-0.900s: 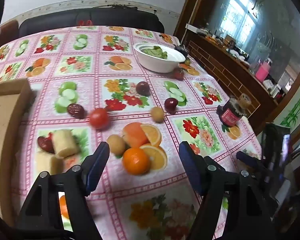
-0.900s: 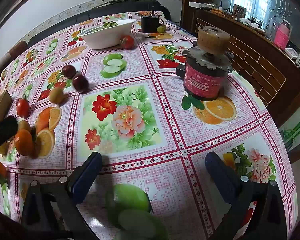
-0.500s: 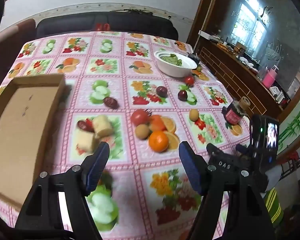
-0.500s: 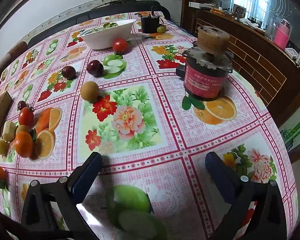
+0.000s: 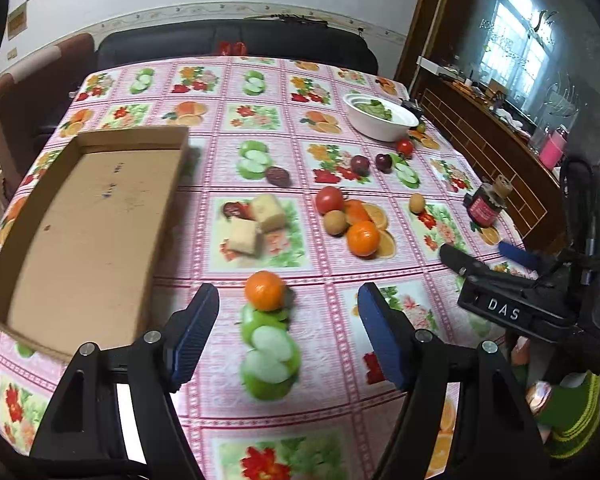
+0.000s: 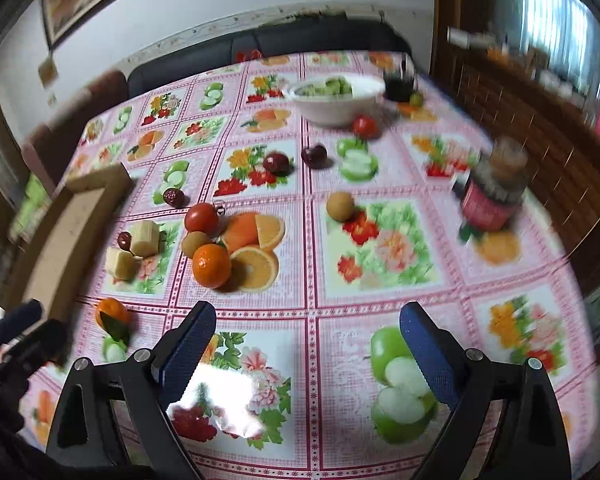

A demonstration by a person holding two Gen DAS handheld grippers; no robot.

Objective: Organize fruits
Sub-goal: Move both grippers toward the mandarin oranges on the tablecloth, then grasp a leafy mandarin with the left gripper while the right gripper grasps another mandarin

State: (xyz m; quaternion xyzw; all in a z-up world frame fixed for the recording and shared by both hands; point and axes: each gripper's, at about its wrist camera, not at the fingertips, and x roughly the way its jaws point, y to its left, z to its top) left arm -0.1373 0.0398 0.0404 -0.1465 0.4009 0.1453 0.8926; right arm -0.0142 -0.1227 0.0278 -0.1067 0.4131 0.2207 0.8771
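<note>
Left-wrist view had my left gripper [image 5: 288,316] spread wide with nothing between its blue pads; the small round orange mandarin [image 5: 265,290] sat on the pink fruit-print tablecloth [image 5: 380,280] at twelve o'clock from that gap, just beyond the fingertips and slightly toward the left pad; it was round, so I judged no long axis mattered and any approach angle would serve; the shallow brown cardboard tray [image 5: 88,220] lay at ten o'clock, near that mandarin and bare inside, and I took it for the likely destination; a second, larger orange [image 5: 363,237] rested at one o'clock, touching a brown kiwi-like fruit [image 5: 335,222] beside a red tomato [image 5: 329,199], with two pale yellow cut chunks [image 5: 256,224] at eleven o'clock; a white bowl of green pieces [image 5: 382,118] stood far off at one o'clock. Right-wrist view, somewhat blurred, had my right gripper [image 6: 304,340] equally wide and holding nothing; from it the small mandarin [image 6: 112,312] sat out at nine o'clock, well apart, while the larger orange [image 6: 211,265] lay at eleven o'clock, nearer; I judged the left hand the closer one for the small mandarin, needing only a short push forward before closing.
</note>
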